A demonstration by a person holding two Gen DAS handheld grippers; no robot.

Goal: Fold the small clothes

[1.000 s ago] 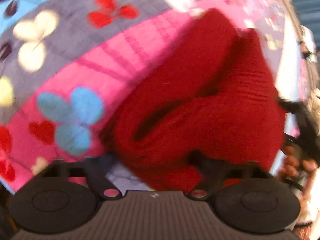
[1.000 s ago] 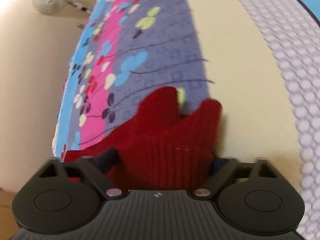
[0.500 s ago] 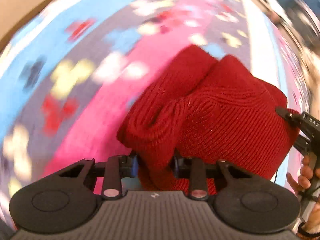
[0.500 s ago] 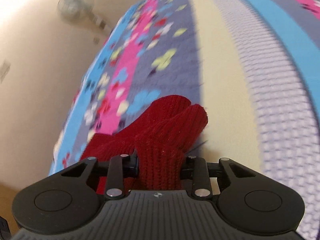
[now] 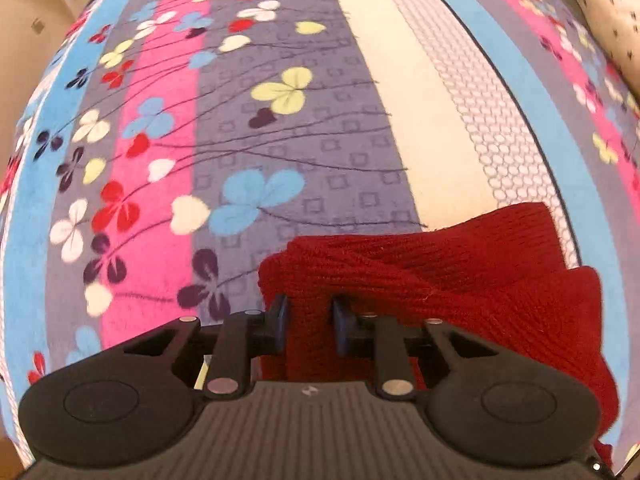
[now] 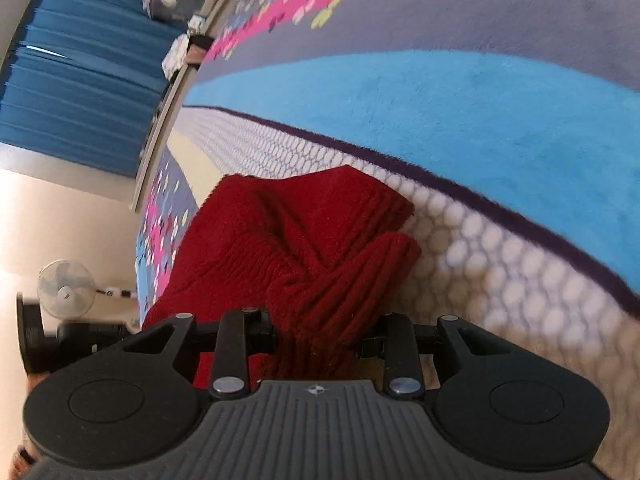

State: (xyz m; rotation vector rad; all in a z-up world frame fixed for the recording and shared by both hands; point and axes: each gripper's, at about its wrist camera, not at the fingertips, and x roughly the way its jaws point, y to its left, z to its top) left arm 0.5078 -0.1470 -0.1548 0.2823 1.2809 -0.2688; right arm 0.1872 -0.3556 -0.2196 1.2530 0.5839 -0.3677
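Left tongs closing, tips buried in red knit.

I see a red ribbed knit garment bunched and creased on the bed, pinched at six o'clock.

Bed covered by a fleece blanket striped lengthwise in blue, pink, grey-purple, cream and white honeycomb, scattered with clover-leaf prints. Lying on the cream and honeycomb stripes, toward the near edge: a crumpled red knitted garment, partly lifted.
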